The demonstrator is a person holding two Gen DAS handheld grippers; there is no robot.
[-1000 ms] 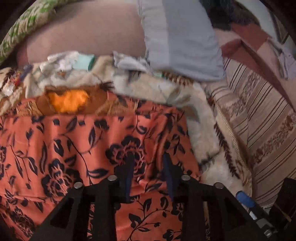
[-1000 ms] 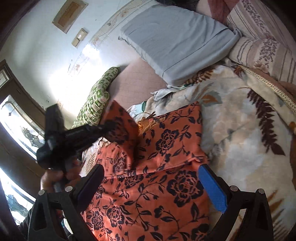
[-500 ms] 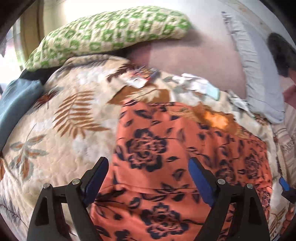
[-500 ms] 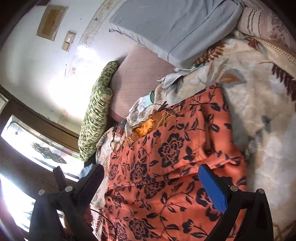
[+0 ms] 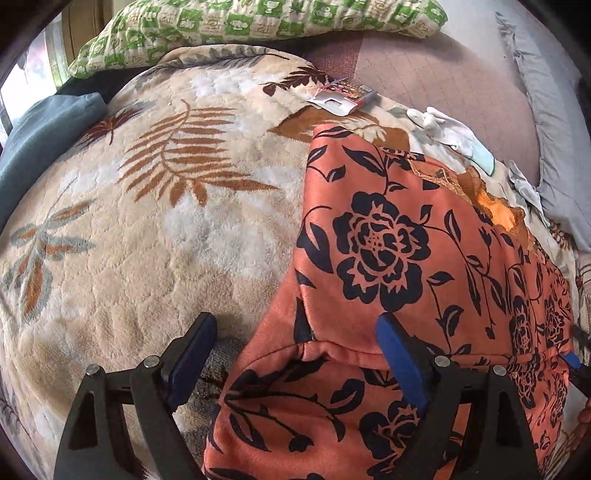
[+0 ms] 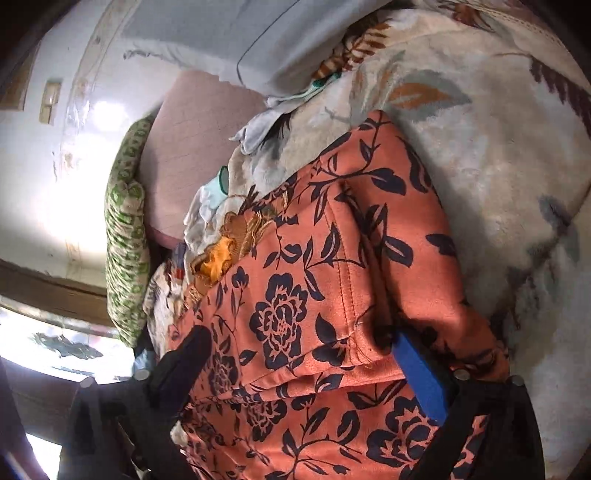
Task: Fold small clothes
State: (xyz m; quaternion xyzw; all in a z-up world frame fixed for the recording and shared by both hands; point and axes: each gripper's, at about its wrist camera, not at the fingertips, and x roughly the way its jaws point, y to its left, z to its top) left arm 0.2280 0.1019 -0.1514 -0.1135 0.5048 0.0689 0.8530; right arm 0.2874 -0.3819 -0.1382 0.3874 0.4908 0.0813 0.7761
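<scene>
An orange garment with a black flower print (image 5: 399, 266) lies folded on a cream leaf-patterned blanket (image 5: 147, 206). Its embroidered neckline (image 5: 495, 206) points to the far right. My left gripper (image 5: 295, 350) is open, low over the garment's left folded edge, one pad over the blanket and one over the cloth. In the right wrist view the same garment (image 6: 314, 295) fills the middle, with a folded flap on its right side. My right gripper (image 6: 306, 365) is open and straddles the garment's near fold. Neither gripper holds cloth.
A green-and-white pillow (image 5: 240, 26) lies at the back, a grey pillow (image 5: 554, 122) at the right. A small card packet (image 5: 343, 94) and white cloth pieces (image 5: 454, 133) lie beyond the garment. A dark blue cloth (image 5: 33, 144) sits at the left.
My left gripper let go of the garment's flap, opened, and swung down to the garment's left edge. My right gripper moved in close over the near fold, staying open.
</scene>
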